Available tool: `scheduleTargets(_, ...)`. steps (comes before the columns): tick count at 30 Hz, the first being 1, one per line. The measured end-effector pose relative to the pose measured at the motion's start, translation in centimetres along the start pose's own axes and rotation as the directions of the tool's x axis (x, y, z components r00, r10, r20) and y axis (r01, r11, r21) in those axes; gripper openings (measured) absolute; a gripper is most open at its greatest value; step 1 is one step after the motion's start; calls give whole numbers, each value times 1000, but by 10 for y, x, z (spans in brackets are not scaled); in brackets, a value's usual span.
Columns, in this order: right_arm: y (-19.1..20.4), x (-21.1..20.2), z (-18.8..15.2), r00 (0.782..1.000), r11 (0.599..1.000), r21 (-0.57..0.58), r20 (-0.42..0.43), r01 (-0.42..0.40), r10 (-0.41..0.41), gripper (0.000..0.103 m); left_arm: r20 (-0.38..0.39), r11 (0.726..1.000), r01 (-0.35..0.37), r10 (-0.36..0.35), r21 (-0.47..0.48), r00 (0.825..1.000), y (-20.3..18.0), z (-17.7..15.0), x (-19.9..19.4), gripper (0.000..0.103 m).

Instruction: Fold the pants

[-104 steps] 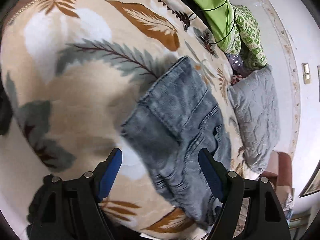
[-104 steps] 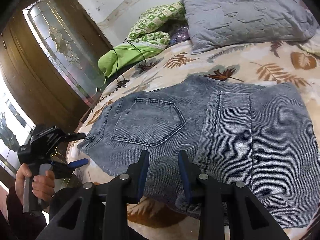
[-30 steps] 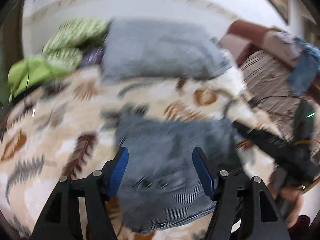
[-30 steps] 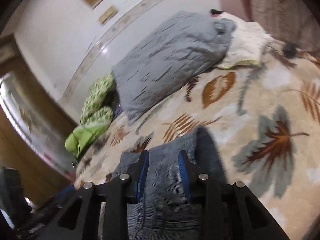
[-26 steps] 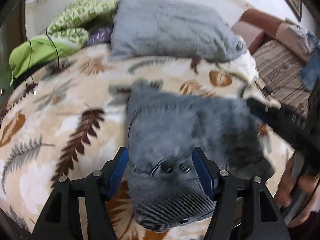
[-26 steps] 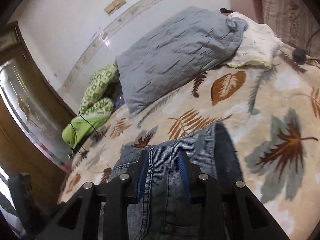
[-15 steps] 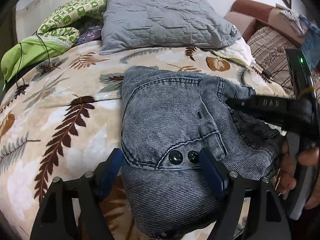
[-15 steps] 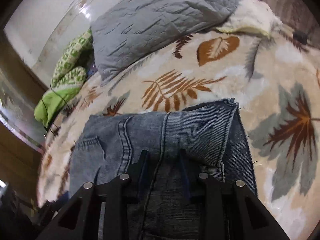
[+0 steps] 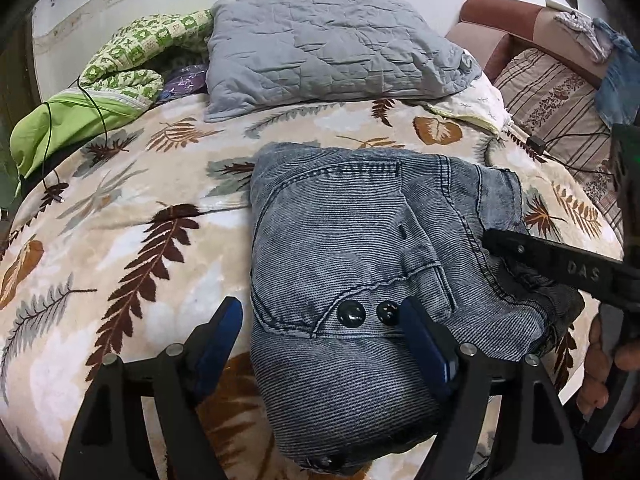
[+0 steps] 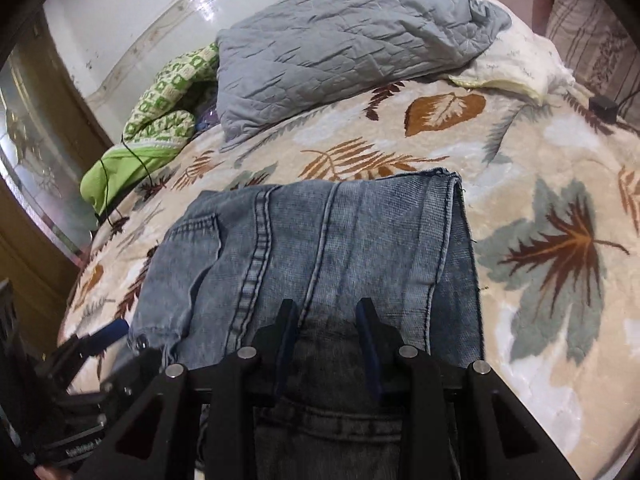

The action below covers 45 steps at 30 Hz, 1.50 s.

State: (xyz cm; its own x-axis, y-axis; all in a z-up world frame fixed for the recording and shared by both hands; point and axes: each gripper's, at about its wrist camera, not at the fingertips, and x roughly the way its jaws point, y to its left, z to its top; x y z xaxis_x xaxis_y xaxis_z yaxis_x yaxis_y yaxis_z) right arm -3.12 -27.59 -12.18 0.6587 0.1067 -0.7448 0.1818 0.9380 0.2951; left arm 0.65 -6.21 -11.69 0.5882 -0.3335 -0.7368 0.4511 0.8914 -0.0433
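The grey-blue jeans (image 9: 360,256) lie folded into a compact stack on the leaf-patterned blanket (image 9: 132,240), waistband with two dark buttons toward the front edge. My left gripper (image 9: 320,340) is open, its blue pads straddling the front of the stack, holding nothing. My right gripper (image 10: 326,332) hovers low over the right part of the jeans (image 10: 320,240), jaws partly apart with denim under them, gripping nothing I can see. Its black body also shows in the left wrist view (image 9: 560,264) resting across the stack's right side.
A grey quilted pillow (image 9: 328,44) and green bedding (image 9: 100,92) with a black cable lie at the bed's head. A cream cloth (image 10: 516,68) sits by the pillow. A striped sofa (image 9: 560,92) stands to the right. A wooden door (image 10: 28,152) is at left.
Both grippers have swung round to face the head of the bed and lowered onto the stack. The jeans now lie folded smaller, front with buttons up. The left jaws opened slightly wider.
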Motion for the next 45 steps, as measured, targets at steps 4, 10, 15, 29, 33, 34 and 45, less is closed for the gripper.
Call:
scheduleTargets(4,-2,-5,-8,999,1000,-10,-21,26,-26,53,6,1000,-13,13,12,1000,-2,-1,-1,82)
scheduleTargets(10,0,-11,-19,1000,997,-66,-1,31,-31,53,9,999,-34,34,19,999,-3,-3,-1,85)
scheduleTargets(15,5,-15,-25,999,992,-112,8,53,-52,54,8,999,-47,47,17,999,-2,-3,-2,88)
scheduleTargets(29,10,-27,-41,996,990,-110,-12,84,-86,58,23,994,-103,102,35,994,-5,-8,-14,93)
scheduleTargets(33,12,-31,-45,995,989,-110,-12,100,-101,59,32,994,-109,108,28,994,-2,-11,-23,93)
scheduleTargets(34,13,-32,-46,994,989,-109,-14,104,-106,59,34,994,-111,110,23,993,-1,-12,-25,93)
scheduleTargets(45,30,-68,-39,989,991,-106,132,85,-71,60,116,980,-182,190,-75,975,29,-5,-65,93)
